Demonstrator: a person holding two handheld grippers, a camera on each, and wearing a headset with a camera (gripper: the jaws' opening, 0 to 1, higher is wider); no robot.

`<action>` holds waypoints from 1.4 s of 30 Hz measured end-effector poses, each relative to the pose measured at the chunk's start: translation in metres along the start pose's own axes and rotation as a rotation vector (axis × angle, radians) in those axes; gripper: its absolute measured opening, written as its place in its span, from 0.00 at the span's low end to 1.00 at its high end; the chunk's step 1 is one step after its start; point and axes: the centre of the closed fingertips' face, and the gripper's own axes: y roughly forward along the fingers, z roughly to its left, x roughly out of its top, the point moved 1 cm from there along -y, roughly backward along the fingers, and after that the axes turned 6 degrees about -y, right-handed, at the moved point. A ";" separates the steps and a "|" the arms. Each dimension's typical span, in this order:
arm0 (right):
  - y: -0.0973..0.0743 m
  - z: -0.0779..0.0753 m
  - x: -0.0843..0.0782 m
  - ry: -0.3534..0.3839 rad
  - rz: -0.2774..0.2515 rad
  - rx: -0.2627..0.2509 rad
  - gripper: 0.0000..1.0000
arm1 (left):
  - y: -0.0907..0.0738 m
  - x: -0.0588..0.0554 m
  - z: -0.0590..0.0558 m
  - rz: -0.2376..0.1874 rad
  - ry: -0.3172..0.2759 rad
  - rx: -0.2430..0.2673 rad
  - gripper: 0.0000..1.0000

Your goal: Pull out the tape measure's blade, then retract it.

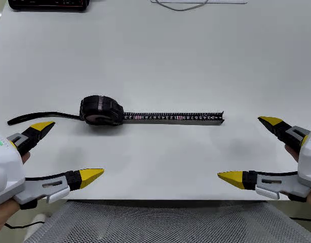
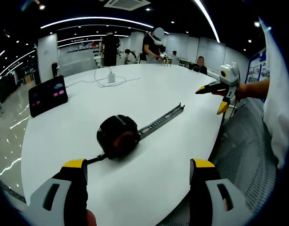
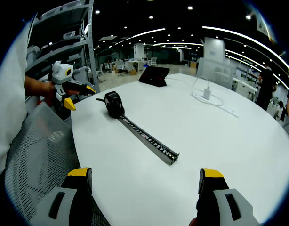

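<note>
Blade [image 1: 173,118] lies pulled out flat on the white table [image 1: 196,61], long axis left to right, tape measure case [image 1: 101,110] toward the left gripper [image 1: 77,148] and hook end [image 1: 221,117] toward the right gripper [image 1: 240,148]; both grippers gape wide, empty, nearer the person.

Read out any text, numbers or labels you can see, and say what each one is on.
Nothing can be quoted with certainty.
On the blade: printed scale numerals and tick marks, too small to read.
On the tape measure case: no legible label.
On the tablet screen: coloured tiles, any text blurred.
</note>
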 end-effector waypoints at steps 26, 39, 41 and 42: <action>0.002 -0.002 0.002 -0.001 -0.005 0.001 0.92 | 0.025 0.009 -0.013 -0.003 -0.013 -0.018 0.88; 0.003 -0.004 0.002 0.002 -0.009 0.000 0.92 | 0.047 0.017 -0.002 -0.011 -0.095 0.044 0.89; 0.003 -0.004 0.003 0.003 -0.010 -0.001 0.92 | 0.049 0.018 0.000 -0.016 -0.110 0.056 0.89; 0.003 -0.004 0.003 0.002 -0.010 -0.002 0.92 | 0.050 0.019 0.001 -0.016 -0.117 0.060 0.89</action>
